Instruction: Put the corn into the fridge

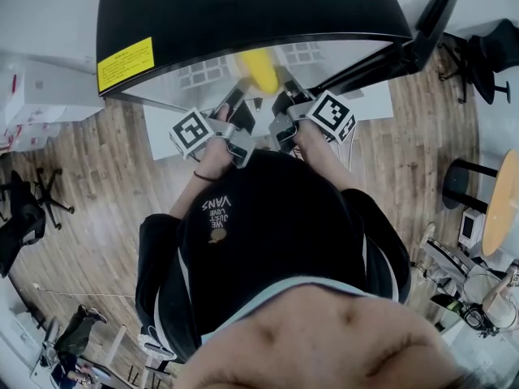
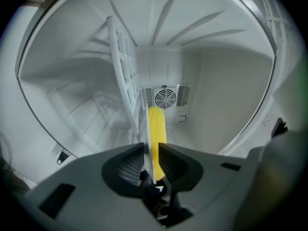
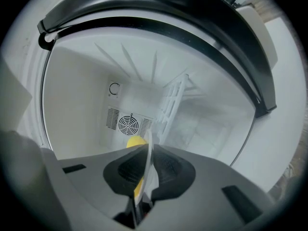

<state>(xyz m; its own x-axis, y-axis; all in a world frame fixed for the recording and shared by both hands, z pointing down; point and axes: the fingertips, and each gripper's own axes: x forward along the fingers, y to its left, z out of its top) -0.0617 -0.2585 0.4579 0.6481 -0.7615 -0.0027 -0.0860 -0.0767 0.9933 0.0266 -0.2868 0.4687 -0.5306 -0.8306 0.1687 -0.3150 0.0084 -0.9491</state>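
Note:
The yellow corn point(image 1: 257, 67) hangs at the mouth of the open fridge point(image 1: 243, 6), just ahead of both grippers. It rests against a thin white sheet-like carrier point(image 2: 146, 143); whether that is a plate or a wrapper I cannot tell. My left gripper point(image 1: 237, 102) is shut on that white edge, and the corn point(image 2: 157, 129) runs up from its jaws toward the fan grille point(image 2: 165, 97). My right gripper point(image 1: 282, 104) is shut on the same thin edge point(image 3: 148, 153). There only the corn's tip point(image 3: 135, 142) shows above the jaws.
The fridge's inside is white, with a white wire rack point(image 2: 122, 66) standing on edge. The black door frame point(image 3: 192, 28) curves overhead. Around the person are a wooden floor, office chairs point(image 1: 24, 209), boxes point(image 1: 32, 96) and a round stool point(image 1: 466, 177).

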